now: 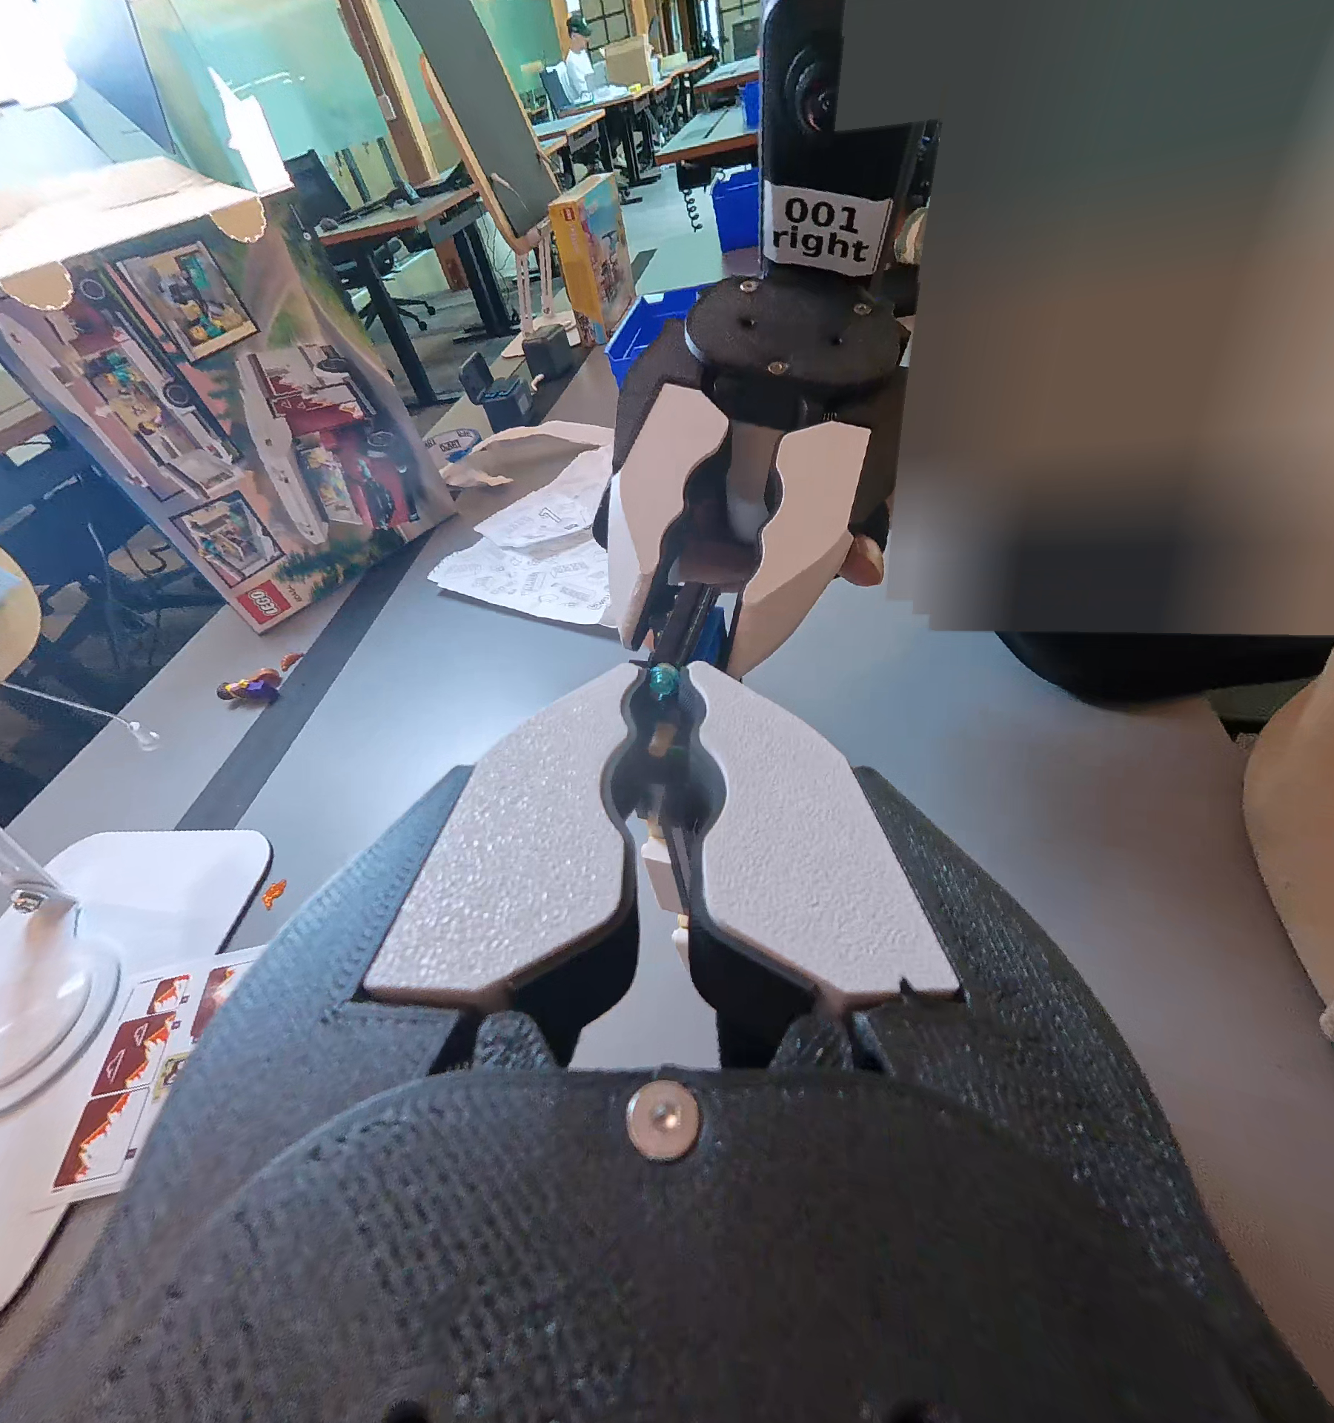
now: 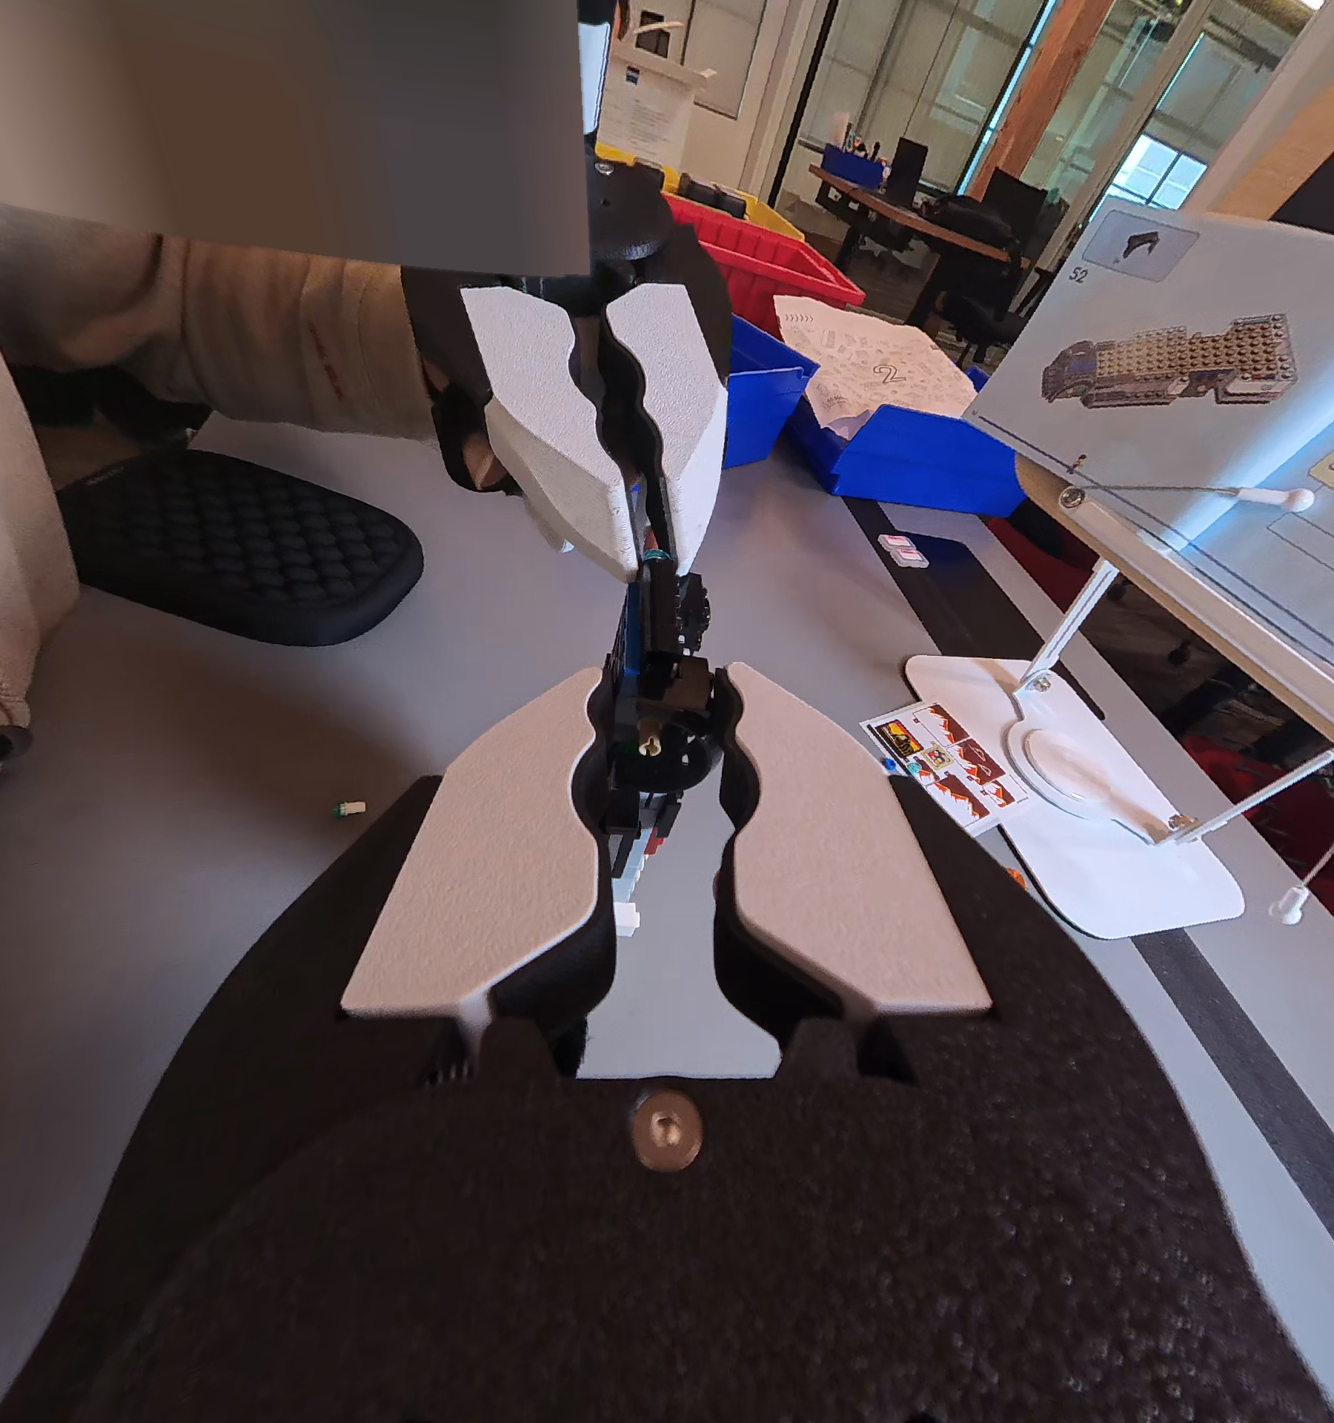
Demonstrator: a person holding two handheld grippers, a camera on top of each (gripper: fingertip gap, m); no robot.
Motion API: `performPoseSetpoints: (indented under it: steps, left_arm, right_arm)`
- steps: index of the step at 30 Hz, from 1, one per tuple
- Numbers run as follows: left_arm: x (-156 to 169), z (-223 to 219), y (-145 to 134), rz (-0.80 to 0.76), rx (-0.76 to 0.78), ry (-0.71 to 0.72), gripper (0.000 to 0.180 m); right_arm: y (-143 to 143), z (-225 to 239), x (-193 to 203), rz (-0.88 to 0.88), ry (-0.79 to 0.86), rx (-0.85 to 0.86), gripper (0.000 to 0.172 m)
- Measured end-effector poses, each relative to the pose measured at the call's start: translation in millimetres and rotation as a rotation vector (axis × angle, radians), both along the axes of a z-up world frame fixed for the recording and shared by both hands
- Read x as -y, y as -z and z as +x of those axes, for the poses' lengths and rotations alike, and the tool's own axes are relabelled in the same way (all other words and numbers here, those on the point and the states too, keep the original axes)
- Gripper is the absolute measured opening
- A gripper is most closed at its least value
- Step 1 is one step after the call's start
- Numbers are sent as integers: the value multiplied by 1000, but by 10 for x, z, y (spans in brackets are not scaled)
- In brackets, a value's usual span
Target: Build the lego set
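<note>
Spanning the gap between the 2 grippers, a long, narrow brick model (image 2: 652, 639), mostly black with a blue side and a brown block, is held clear above the grey bench (image 2: 263, 731). Its long axis is seen to run straight from one set of fingers to the other, so the 2 grippers face each other tip to tip along it.

- Right gripper (image 2: 660, 697): fingers closed on the thicker near end of the model; a round black part and a tan pin are seated in the hollow between the pads, and both pads are seen pressed to the model's sides.
- Left gripper (image 1: 665, 681): fingers drawn nearly together on the model's thin far end, where a small teal bead (image 1: 663, 679) is pinched at the tips. From the right wrist view the same white fingertips (image 2: 587, 493) are seen clamped on that end.
- Neither gripper is nearer; each has 1 end.

Around them, on the bench:
- a sticker sheet (image 2: 945, 758) just beside a white stand base (image 2: 1110, 847), to the right of the right gripper
- an open instruction booklet (image 2: 1218, 369) propped on that stand
- blue bins (image 2: 910, 462) and a red bin (image 2: 772, 254) behind
- a dark padded rest (image 2: 240, 539) to the left
- a printed toy box (image 1: 225, 431) and loose paper bags (image 1: 525, 554) in the left wrist view
- a tiny white and green piece (image 2: 350, 808) lying apart
</note>
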State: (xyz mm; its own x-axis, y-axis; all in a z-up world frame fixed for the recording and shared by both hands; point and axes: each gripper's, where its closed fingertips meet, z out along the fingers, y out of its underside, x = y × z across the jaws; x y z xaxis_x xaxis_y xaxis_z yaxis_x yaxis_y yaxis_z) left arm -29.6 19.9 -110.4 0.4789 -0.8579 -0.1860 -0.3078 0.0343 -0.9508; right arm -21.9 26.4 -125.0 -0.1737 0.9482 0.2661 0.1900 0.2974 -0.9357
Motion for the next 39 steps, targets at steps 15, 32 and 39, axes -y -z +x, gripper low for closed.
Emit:
performPoseSetpoints:
  steps: [15,32,39]
  left_arm:
    - [-34,0,246,-70,54,13,32]
    - [-112,-23,280,-53,85,1,31]
    - [-67,-69,260,-44,88,2,33]
  right_arm:
    - [-12,-56,68,-16,-46,-3,24]
    - [1101,-2,984,-38,-154,524,25]
    - [1579,-163,1112,-59,-88,734,28]
